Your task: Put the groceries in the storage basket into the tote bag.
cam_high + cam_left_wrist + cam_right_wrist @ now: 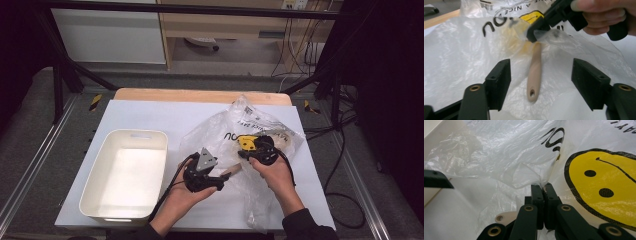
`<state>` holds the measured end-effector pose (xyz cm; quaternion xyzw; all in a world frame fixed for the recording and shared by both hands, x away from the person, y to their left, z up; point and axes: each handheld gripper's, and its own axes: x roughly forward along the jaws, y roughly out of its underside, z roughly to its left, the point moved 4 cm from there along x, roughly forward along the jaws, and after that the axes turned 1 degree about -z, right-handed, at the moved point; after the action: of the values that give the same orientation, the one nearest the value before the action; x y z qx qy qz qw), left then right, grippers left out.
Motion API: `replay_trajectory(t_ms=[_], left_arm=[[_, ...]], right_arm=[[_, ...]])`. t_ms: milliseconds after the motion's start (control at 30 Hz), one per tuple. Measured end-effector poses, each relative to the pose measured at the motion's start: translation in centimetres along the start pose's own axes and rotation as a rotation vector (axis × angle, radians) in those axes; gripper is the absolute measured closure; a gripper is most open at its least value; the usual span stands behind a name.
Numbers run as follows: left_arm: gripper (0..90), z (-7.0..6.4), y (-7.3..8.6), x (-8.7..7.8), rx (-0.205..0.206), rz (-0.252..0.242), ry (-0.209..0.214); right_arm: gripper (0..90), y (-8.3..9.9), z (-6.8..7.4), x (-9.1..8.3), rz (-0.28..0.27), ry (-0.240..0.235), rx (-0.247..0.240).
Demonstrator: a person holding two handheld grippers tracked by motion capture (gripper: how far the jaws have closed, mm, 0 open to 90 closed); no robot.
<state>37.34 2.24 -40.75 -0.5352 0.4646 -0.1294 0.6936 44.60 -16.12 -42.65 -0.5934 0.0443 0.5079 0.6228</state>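
The right gripper (543, 188) has its jaws pressed together on a fold of the thin plastic bag (225, 135), lifting the film beside the printed smiley face (604, 187); the left gripper (541, 82) stands spread wide, its jaws either side of a wooden handle (534, 72) that lies under the bag.

The bag sits on the right half of the white table (150, 112), beside the empty white bin (95, 185) toward the left edge.

Judged light, limp and slippery, the film calls for a pinch at a gathered fold, while the handle is stiff and best taken across its mid-length.
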Motion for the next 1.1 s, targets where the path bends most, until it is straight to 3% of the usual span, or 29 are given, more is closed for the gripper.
replay_trajectory(t_ms=[133,267,367,667,1100], left_arm=[[25.6,0.4,-0.3,-1.2,-0.018,-0.024,-0.019],[23.9,1.4,-0.4,-2.3,-0.068,-0.029,-0.025],[23.9,2.2,-0.6,-2.9,-0.074,-0.044,-0.046],[21.8,4.3,-0.4,-3.6,-0.115,-0.022,-0.107],[17.7,7.2,0.1,-5.8,-0.171,-0.014,-0.176]], right_arm=[[89.9,0.6,0.5,0.4,0.004,0.002,-0.008],[89.7,1.4,0.9,0.8,0.034,0.014,-0.031],[89.5,1.8,1.1,1.2,0.049,0.012,-0.037],[88.1,2.7,2.5,1.3,0.062,0.001,-0.081],[73.2,4.1,3.7,1.5,0.09,0.003,-0.131]])
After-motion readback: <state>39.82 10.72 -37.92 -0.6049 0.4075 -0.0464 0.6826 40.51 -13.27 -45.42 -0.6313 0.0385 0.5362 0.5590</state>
